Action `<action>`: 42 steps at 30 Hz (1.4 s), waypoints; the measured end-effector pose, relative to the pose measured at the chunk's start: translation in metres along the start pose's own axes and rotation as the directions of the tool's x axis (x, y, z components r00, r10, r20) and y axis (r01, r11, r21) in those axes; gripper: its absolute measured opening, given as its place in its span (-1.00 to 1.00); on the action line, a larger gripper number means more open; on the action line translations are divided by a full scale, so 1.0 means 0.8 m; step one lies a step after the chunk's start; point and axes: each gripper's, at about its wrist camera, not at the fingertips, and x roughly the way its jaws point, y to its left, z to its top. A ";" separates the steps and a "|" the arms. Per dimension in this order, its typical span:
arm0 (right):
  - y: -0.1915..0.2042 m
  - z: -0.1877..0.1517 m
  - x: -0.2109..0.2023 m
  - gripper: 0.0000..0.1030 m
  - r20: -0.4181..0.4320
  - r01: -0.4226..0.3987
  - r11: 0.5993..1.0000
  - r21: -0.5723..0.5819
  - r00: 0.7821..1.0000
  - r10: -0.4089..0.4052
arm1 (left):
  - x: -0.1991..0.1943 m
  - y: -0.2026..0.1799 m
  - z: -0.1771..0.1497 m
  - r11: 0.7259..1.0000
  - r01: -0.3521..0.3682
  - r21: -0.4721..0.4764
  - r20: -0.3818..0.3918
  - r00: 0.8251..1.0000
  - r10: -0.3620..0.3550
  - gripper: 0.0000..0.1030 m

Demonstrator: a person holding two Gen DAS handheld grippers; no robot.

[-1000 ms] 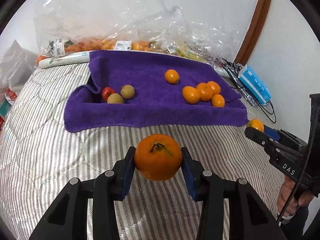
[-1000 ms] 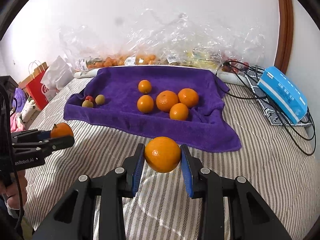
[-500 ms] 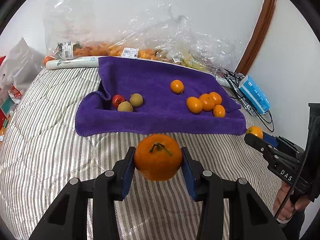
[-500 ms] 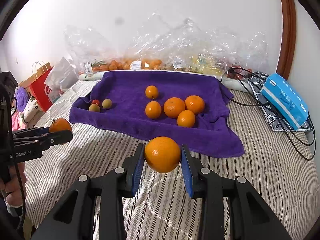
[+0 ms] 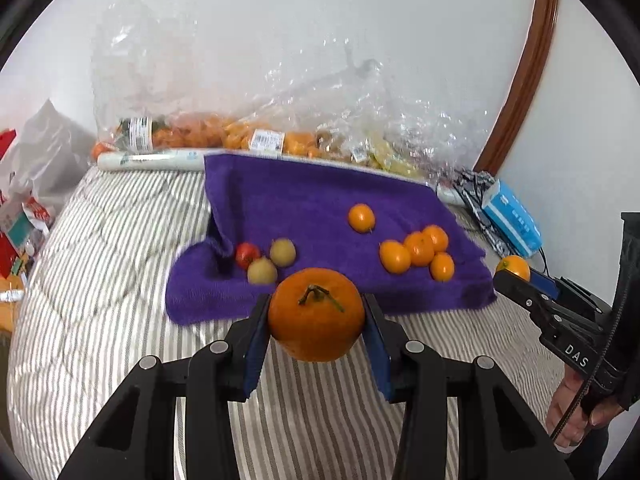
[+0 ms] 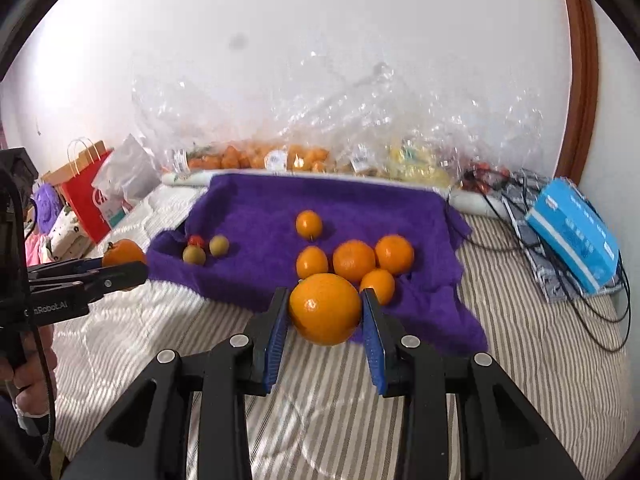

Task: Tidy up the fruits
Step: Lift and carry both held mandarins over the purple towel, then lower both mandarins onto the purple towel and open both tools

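My left gripper [image 5: 316,316] is shut on a stemmed orange [image 5: 316,314], held above the striped bed in front of the purple towel [image 5: 304,200]. My right gripper [image 6: 325,310] is shut on a smooth orange [image 6: 325,308] over the towel's [image 6: 360,208] near edge. Several oranges [image 6: 354,260] lie grouped on the towel's right half, one orange [image 6: 309,224] behind them. A red fruit [image 6: 196,241] and two green-brown fruits [image 6: 205,251] sit at its left. Each wrist view shows the other gripper from the side: the right [image 5: 516,278], the left [image 6: 128,264].
Clear plastic bags of oranges and yellow fruit [image 6: 304,158] line the wall behind the towel. A blue tissue pack [image 6: 572,236] and black cables [image 6: 600,300] lie at the right. Red paper bag [image 6: 86,200] and clutter stand left of the bed. A rolled white tube [image 5: 152,159] lies at the back.
Both grippers have risen and moved nearer the towel with their oranges still held; the towel and its fruits sit lower in both views.
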 end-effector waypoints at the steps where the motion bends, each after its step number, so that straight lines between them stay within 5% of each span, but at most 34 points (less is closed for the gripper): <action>1: 0.000 0.005 0.000 -0.32 0.011 -0.001 1.000 -0.002 1.000 0.001 | 0.000 -0.001 0.006 1.000 -0.001 0.002 0.008 1.000 0.001 -0.19; 20: -0.019 0.083 0.056 -0.32 0.074 -0.022 0.999 0.045 0.997 0.018 | 0.062 -0.009 0.082 1.000 0.002 0.018 0.050 0.999 -0.003 -0.19; 42: -0.081 0.063 0.117 -0.32 -0.016 0.027 0.985 0.171 1.000 -0.025 | 0.119 0.016 0.073 1.000 -0.003 -0.022 -0.032 0.999 0.003 -0.19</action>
